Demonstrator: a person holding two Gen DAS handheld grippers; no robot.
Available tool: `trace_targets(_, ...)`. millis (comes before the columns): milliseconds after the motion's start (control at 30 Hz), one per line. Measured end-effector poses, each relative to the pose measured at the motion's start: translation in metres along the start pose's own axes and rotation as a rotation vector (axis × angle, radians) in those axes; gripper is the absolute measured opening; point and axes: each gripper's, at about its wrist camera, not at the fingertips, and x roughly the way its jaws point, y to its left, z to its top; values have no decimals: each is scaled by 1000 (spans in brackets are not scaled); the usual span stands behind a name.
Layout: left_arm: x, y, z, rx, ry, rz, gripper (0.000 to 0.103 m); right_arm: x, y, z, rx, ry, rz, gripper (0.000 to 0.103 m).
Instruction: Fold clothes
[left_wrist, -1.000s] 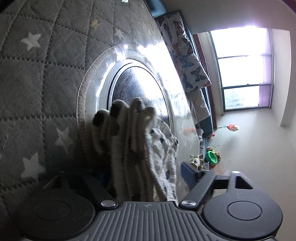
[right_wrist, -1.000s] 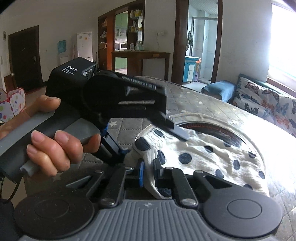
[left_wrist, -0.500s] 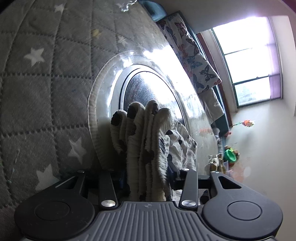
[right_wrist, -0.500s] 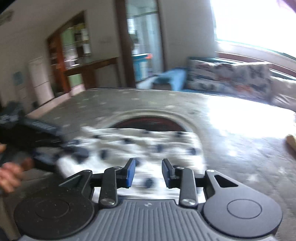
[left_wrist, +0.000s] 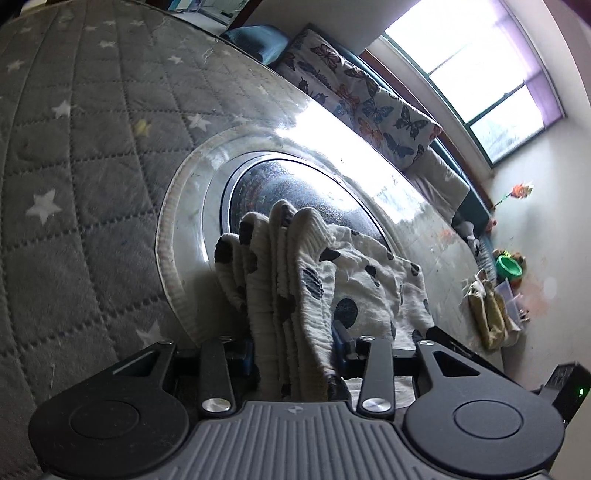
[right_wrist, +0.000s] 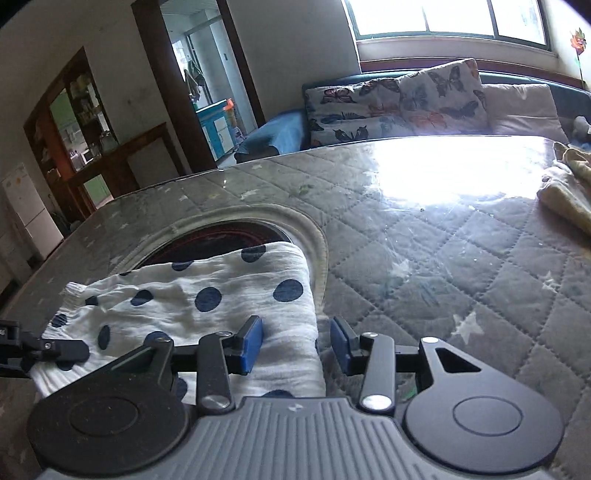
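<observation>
A white garment with dark blue dots (right_wrist: 221, 295) lies folded on the grey quilted, star-printed table cover (right_wrist: 443, 258), partly over a round dark opening (left_wrist: 295, 184). My left gripper (left_wrist: 293, 347) is closing on the garment's bunched, pleated end (left_wrist: 291, 266), and its pads press the cloth. My right gripper (right_wrist: 295, 345) is at the garment's other, folded edge. Its jaws are opening, and the blue pads (right_wrist: 251, 343) stand apart with the cloth's edge between them, not pinched. The left gripper's fingertips (right_wrist: 48, 347) show at the far left of the right wrist view.
A yellowish cloth (right_wrist: 569, 192) lies at the table's far right. Behind the table stands a sofa with a butterfly cushion (right_wrist: 399, 103). A green bowl (left_wrist: 509, 266) and clutter sit on the floor beyond. A doorway (right_wrist: 207, 92) opens at the back left.
The left jaws have closed in on the bunched cloth. The right gripper has let go of that end, swung right along the garment away from the left gripper, and opened.
</observation>
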Motion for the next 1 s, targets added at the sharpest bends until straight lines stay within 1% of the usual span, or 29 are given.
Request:
trace_targets(200,5,-8,-2,56,-6,29,39,0,-1,-3,22,6,35,40)
trace_targets(233,6,-11,-2,64,-6,35,39,-3,2,-5,25,10,40,39)
trace_targets(267,8,-14,-2,75,-8,41,39,-4,3,-5,24,13,40,31)
trace_targets(300,9,-17,-2,87,-11,46,39,-4,4,-6,25,17,41,26)
trace_targets(333,9,-16,-1,98,-11,51,38,-5,4,-7,27,21,42,22)
trace_targets(367,10,-18,-1,111,-11,56,37,-5,4,-7,31,23,45,13)
trace_targets(400,9,-15,0,123,-11,59,37,-7,4,-8,37,21,46,9)
trace_targets(600,11,-35,9,207,-17,54,32,-34,9,-5,16,-34,15,7)
trace_targets(733,23,-63,17,270,-3,14,31,-56,1,3,1,-73,-39,6)
trace_targets(833,37,-87,20,317,19,-15,31,-74,-14,10,-5,-102,-113,6)
trace_targets(1000,73,-130,22,398,82,-73,32,-98,-44,18,14,-136,-231,6)
